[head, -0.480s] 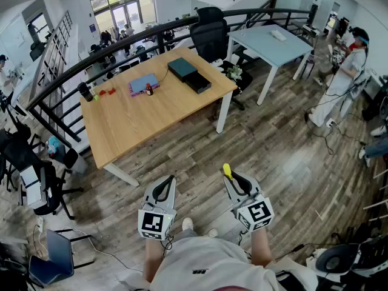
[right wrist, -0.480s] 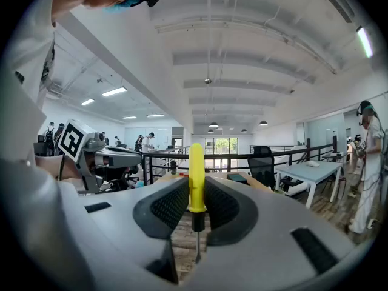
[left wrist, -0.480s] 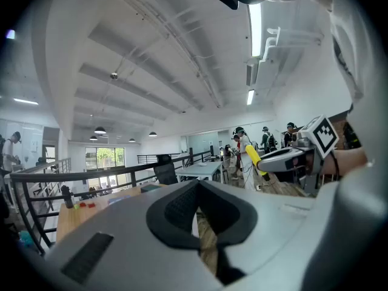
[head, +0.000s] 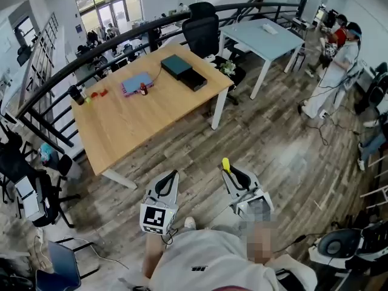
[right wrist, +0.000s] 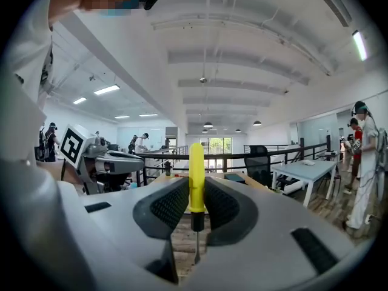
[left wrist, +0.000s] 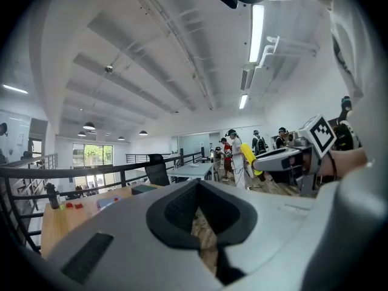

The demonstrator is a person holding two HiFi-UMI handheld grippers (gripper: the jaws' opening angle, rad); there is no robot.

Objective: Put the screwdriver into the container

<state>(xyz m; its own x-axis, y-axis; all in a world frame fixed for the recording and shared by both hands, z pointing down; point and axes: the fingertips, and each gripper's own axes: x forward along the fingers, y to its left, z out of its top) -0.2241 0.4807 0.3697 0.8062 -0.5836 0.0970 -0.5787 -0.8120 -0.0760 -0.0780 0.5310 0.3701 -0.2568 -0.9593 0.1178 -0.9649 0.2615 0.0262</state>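
The screwdriver point(right wrist: 196, 176) stands upright between the jaws of the right gripper point(right wrist: 195, 206). Its yellow handle rises above the pads. Its black collar and thin metal shaft point down below them. The jaws are partly open, only as wide as the handle, and both ribbed pads press on it. In the head view the yellow handle end point(head: 226, 164) sticks out past the tips of the right gripper point(head: 233, 176), low in the frame over the plank floor point(head: 285, 156).

Just beside it, the left gripper point(head: 167, 184) has its jaws closed, tips touching, with nothing held. Its own view shows only floor through the narrow slit between the pads point(left wrist: 177, 210). Both grippers point roughly level, side by side and apart from each other.

Well apart from the screwdriver, farther ahead, is a wooden table point(head: 139, 123). On its far end lie a teal-topped box point(head: 176, 64) and a black box point(head: 194, 79), touching each other. I cannot tell which is the container. Toward the table's left far edge are a flat purple-blue item point(head: 134, 83), a small bottle point(head: 143, 90) just beside it, small red pieces point(head: 100, 93) and a dark cup point(head: 76, 94).

Behind the table are a black office chair point(head: 202, 32) and a curved black railing point(head: 91, 56). A pale blue table point(head: 260, 38) stands to the right, and 2 people point(head: 336, 56) stand farther right.
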